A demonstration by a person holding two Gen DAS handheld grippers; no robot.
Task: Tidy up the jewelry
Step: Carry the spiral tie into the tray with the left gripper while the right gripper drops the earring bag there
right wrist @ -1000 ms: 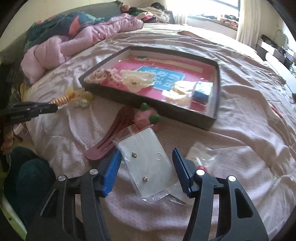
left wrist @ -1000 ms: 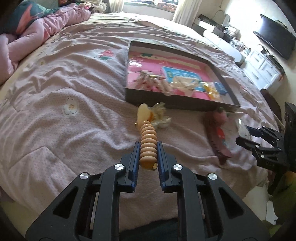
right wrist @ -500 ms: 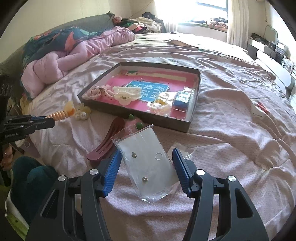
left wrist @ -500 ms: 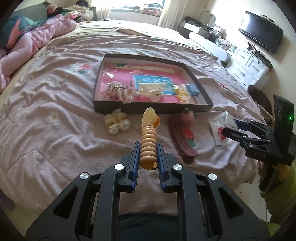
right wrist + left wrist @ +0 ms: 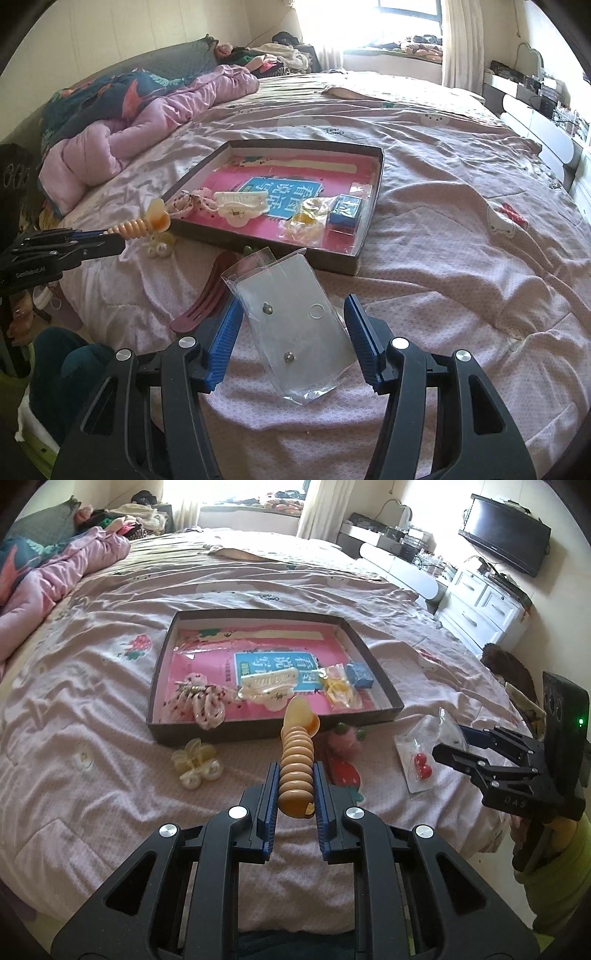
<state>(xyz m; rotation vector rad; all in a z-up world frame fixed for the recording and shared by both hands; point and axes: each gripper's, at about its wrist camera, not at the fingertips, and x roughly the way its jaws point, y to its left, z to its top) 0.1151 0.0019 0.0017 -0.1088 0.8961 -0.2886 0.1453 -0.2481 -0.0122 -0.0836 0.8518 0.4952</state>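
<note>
Left wrist: low at the bed's (image 5: 110, 794) near edge, facing across.
Right wrist: the same.
Shared: tray (image 5: 384, 686) (image 5: 373, 206).

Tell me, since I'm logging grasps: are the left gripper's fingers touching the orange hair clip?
Touching. The left wrist view shows the left gripper with both blue pads pressed against the ribbed sides of the orange hair clip, held off the bed.

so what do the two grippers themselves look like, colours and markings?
Both match: black skeletal frames with triangular cutouts, silver pivot bolts, and blue ribbed pads lining the fingers. The left gripper shows faint white lettering on its side in the right wrist view. The right gripper has embossed letters on its frame, a black box with a green LED behind it, and a yellow-green sleeve below.
</note>
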